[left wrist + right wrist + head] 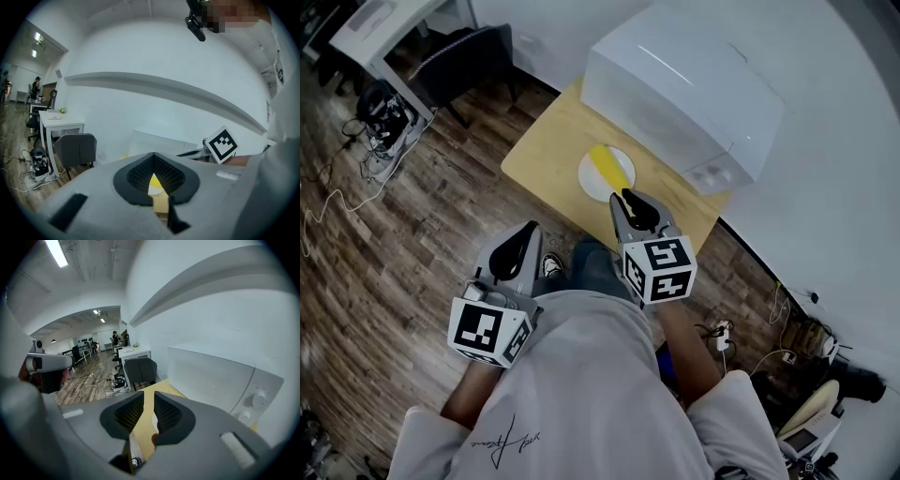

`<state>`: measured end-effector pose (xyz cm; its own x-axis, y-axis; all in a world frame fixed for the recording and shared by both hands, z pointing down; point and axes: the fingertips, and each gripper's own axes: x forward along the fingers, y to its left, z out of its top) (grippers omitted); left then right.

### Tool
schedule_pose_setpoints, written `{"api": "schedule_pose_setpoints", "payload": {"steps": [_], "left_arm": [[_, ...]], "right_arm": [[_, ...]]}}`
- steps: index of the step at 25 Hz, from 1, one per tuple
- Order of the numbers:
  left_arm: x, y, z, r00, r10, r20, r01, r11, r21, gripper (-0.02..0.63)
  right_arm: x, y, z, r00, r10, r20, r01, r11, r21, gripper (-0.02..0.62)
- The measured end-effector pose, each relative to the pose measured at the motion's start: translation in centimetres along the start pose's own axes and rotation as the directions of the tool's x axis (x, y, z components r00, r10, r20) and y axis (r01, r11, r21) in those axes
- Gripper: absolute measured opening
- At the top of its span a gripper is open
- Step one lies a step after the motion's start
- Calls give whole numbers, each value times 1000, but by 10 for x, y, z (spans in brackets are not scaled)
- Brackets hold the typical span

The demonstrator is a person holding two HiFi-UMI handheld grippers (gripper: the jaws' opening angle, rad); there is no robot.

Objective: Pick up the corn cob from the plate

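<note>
Black ribbed pads on the right gripper (628,202) stand a narrow slot apart, with only bare tabletop between them. It hovers at the plate's (589,180) five o'clock. The left gripper (528,232), tips together and empty, hangs off the table edge at the plate's eight o'clock. This is the approach step. The corn cob (611,169), a long yellow bar, lies across the round white plate on the pale wooden table (544,150). Next, I judge, the jaws must widen and straddle the cob crosswise. A glossy white appliance (684,84) sits at one o'clock.
</note>
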<state>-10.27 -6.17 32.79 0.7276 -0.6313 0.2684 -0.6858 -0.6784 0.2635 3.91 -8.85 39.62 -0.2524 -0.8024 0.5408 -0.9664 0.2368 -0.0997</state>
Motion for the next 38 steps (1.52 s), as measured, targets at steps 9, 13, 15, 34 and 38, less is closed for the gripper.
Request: {"api": "schedule_pose_setpoints", "payload": {"steps": [9, 13, 15, 34, 38], "left_arm": [[10, 2, 4, 1000, 9, -17, -9, 1000, 9, -6], [14, 3, 2, 1000, 6, -29, -5, 1000, 7, -6], [15, 5, 1, 999, 7, -34, -7, 1000, 4, -6], [33, 5, -10, 996, -6, -90, 5, 1000, -13, -6], [37, 4, -12, 994, -10, -106, 7, 1000, -23, -6]], "right_arm": [[16, -17, -4, 1000, -12, -13, 12, 1000, -2, 118], [27, -28, -11, 999, -28, -36, 28, 1000, -14, 167], [34, -32, -16, 998, -30, -57, 29, 999, -23, 176], [86, -55, -57, 975, 14, -220, -28, 998, -63, 199], [96, -60, -63, 969, 30, -244, -45, 997, -59, 200]]}}
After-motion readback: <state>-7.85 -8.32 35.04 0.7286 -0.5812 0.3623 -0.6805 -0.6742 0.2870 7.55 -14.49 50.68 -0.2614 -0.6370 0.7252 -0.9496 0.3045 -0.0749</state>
